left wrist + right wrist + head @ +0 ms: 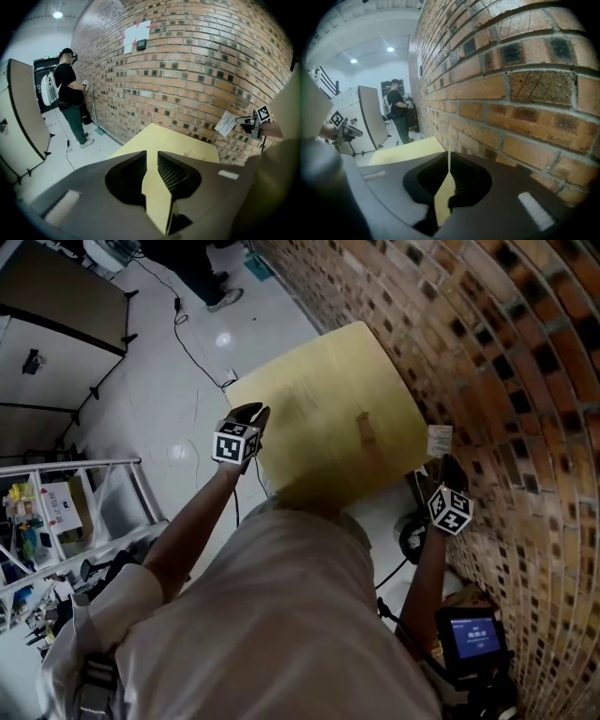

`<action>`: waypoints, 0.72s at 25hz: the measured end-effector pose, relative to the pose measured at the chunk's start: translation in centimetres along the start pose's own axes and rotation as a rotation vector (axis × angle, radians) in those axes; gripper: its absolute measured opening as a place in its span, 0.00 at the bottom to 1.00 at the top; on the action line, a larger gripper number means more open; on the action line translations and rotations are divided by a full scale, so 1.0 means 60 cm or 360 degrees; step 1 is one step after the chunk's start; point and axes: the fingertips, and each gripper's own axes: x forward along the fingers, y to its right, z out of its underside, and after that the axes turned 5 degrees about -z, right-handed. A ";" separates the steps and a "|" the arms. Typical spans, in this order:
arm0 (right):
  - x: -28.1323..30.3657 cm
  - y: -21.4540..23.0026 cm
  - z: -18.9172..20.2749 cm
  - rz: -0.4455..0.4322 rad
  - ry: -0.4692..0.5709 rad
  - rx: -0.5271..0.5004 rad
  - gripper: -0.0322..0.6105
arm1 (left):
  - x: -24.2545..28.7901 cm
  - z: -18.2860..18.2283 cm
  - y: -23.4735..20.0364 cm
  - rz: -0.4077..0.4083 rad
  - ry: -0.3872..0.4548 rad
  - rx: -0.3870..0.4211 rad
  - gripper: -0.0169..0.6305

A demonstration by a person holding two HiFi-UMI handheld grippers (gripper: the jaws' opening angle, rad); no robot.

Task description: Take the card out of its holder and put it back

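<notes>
My right gripper [446, 463] has its jaws shut tight on the white card [439, 440]. The card is up off the yellow tabletop [319, 390], at about 3 o'clock from it. It is very close to the brick wall [506, 381], but I cannot tell if it touches. My left gripper [249, 414] is at the tabletop's 9 o'clock edge. Its jaws are a little bit apart, and I see only the tabletop through the gap.

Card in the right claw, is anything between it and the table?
Nothing visible. The right claw holds the card beside the brick wall, past the table edge; the left claw is at the opposite edge.
</notes>
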 end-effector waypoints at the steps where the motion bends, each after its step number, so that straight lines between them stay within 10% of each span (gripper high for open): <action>1: -0.003 0.002 0.003 0.0004 0.0001 0.0007 0.07 | 0.002 0.006 -0.003 0.0000 -0.0016 -0.0039 0.17; 18: 0.007 -0.014 0.008 -0.0020 -0.0004 -0.0028 0.07 | 0.013 0.009 0.025 0.0077 -0.0037 -0.0054 0.06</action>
